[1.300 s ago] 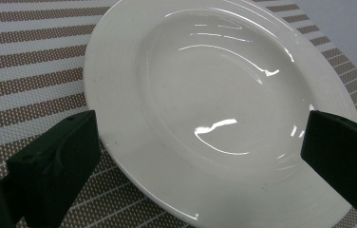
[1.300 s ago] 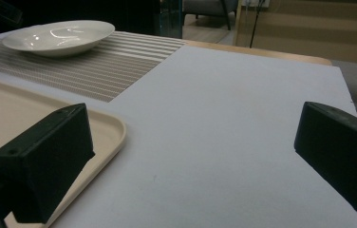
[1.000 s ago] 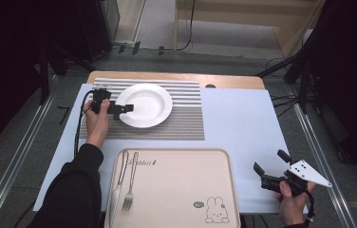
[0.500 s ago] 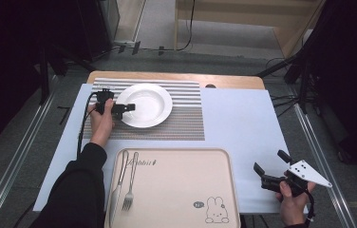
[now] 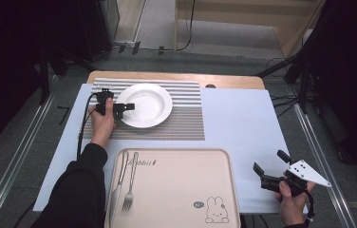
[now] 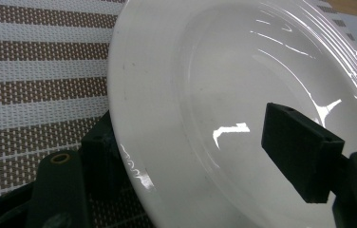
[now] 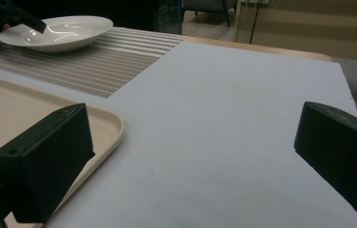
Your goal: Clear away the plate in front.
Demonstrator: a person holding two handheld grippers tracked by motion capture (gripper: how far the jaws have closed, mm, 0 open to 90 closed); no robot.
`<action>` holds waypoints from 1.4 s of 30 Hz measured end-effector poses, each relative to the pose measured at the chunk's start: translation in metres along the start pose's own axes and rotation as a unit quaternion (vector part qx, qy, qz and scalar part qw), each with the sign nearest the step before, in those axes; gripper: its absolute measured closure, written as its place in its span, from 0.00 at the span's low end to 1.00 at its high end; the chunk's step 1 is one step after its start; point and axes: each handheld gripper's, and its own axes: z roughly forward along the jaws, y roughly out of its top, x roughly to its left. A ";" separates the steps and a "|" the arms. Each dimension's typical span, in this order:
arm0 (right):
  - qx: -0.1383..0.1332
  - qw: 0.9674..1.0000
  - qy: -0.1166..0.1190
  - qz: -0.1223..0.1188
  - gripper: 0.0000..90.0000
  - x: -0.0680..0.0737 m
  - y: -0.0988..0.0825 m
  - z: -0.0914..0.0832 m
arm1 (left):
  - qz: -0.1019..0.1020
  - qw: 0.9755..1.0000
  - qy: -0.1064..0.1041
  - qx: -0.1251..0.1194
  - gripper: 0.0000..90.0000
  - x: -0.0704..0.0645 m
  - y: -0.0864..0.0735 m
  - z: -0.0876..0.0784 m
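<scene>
A white deep plate rests on a striped placemat. My left gripper reaches over the plate's left rim. In the left gripper view, one jaw lies under the rim of the plate and the other hangs over its basin. The jaws of this gripper have just been closing with the rim between them, and I see no pad pressing on it. My right gripper stands open at the near right over the bare blue table cover, nothing between its jaws.
A beige tray with a rabbit print lies at the near middle. A knife and a fork lie on its left side. The tray's corner is close to my right gripper. The plate shows far off.
The left gripper has edged slightly toward the plate's rim. The right hand and its gripper have stayed where they were.
</scene>
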 end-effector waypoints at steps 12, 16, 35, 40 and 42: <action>0.002 1.000 -0.002 0.001 0.00 0.000 0.000 0.000 | 0.063 0.994 0.092 0.014 0.44 -0.019 -0.002 0.005; 0.001 1.000 0.000 -0.002 0.00 0.001 0.000 0.001 | 0.046 0.995 0.083 0.015 0.50 -0.016 -0.001 0.002; 0.003 1.000 -0.002 0.000 0.00 0.001 0.000 0.002 | 0.005 1.000 -0.013 0.016 0.70 -0.008 0.001 -0.016; 0.003 1.000 -0.006 -0.002 0.00 0.000 0.000 0.002 | -0.003 1.000 -0.030 0.010 0.72 -0.008 -0.004 -0.021; 0.002 1.000 -0.007 -0.001 0.00 0.001 0.000 0.003 | -0.006 0.999 -0.039 0.007 0.73 -0.007 -0.006 -0.023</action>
